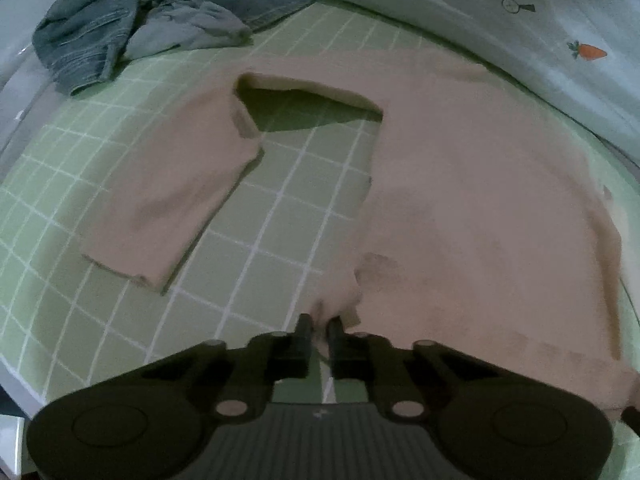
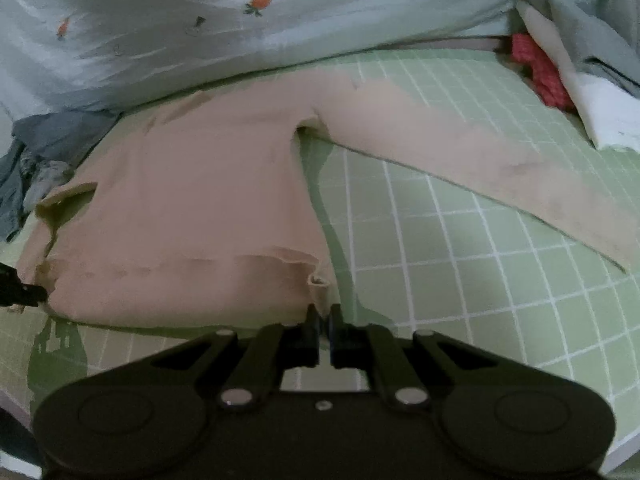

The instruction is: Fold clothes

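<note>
Denim pile [image 1: 92, 36], far left, heaped on the green checked sheet [image 1: 100, 320]. Your left gripper [image 1: 319, 322]: jaws pressed together, pinching one hem corner of the beige sweater [image 1: 460, 200]. Sweater: spread flat across the sheet, one sleeve [image 1: 168, 200] lying out to the left. Your right gripper [image 2: 325, 312]: jaws likewise closed on the opposite hem corner. Other sleeve [image 2: 480, 160]: angled out rightward. Carrot-print bedding [image 2: 200, 32]: bunched just behind the sweater.

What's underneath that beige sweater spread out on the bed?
The beige sweater lies on a green checked sheet, which shows beside the body and sleeves. Whatever sits directly beneath the fabric is covered, so I cannot tell.
</note>
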A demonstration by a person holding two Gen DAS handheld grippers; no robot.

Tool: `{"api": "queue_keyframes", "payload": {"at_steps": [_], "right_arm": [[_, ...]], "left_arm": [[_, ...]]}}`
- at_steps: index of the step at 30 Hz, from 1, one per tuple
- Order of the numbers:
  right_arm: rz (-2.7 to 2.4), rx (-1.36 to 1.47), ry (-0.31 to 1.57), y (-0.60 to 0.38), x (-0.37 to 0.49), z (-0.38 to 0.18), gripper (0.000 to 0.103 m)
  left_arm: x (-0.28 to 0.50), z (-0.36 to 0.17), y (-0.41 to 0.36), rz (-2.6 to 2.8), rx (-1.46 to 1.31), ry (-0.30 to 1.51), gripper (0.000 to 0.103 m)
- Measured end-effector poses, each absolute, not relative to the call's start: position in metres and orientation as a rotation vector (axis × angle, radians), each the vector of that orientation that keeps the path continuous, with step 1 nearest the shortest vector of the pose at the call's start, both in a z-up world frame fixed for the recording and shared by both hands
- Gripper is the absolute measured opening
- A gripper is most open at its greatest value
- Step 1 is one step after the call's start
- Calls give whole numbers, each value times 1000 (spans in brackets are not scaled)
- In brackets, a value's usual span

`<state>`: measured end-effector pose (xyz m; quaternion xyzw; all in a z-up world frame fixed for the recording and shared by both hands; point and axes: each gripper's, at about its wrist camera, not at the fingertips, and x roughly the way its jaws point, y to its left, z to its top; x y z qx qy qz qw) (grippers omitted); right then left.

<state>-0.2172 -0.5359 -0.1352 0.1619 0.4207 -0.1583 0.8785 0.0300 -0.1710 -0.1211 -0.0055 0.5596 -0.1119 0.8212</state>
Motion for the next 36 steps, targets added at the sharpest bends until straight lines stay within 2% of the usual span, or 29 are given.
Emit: {"api": "queue_keyframes", "payload": {"at_steps": [4,7,9,10,11,13,15,16,21,24,28,29,32,36], "right_arm": [[-301,303,914,-535,-223,-138,5],[-279,282,943,-531,-227,-135,8],[-274,276,929,-531,-231,-125,20],[-280,274,908,-530,-233,-117,34],[-288,268,878,-529,-234,-109,42],[-290,271,810,-529,-233,-94,44],[-288,289,750,-531,-229,-83,49],[-287,314,736,-535,-222,-83,54],[-301,383,807,-549,-174,-114,49],[-296,392,896,-546,-153,-139,40],[-247,365,999,-523,-165,-163,40],[-237,326,1000,-515,-174,-164,44],[-197,231,1034,-498,-194,-162,44],[-168,240,1061,-501,-205,-159,47]], "left_arm": [[15,-119,-152,-195,-22,1189,7],[5,-121,-134,-132,-49,1202,11],[-1,-119,-122,-94,-92,1205,32],[-4,-117,-116,-73,-112,1201,35],[-7,-115,-110,-51,-133,1196,37],[-10,-110,-107,-31,-128,1174,43],[-13,-104,-107,-14,-113,1151,58],[-14,-102,-108,-9,-112,1141,60],[-19,-93,-118,-17,-147,1113,73],[-18,-87,-126,-21,-122,1097,75],[-12,-83,-137,-14,-80,1074,77],[-11,-82,-139,-11,-77,1067,78],[-3,-81,-144,-16,-77,1054,79],[6,-85,-161,-35,-57,1045,81]]}}
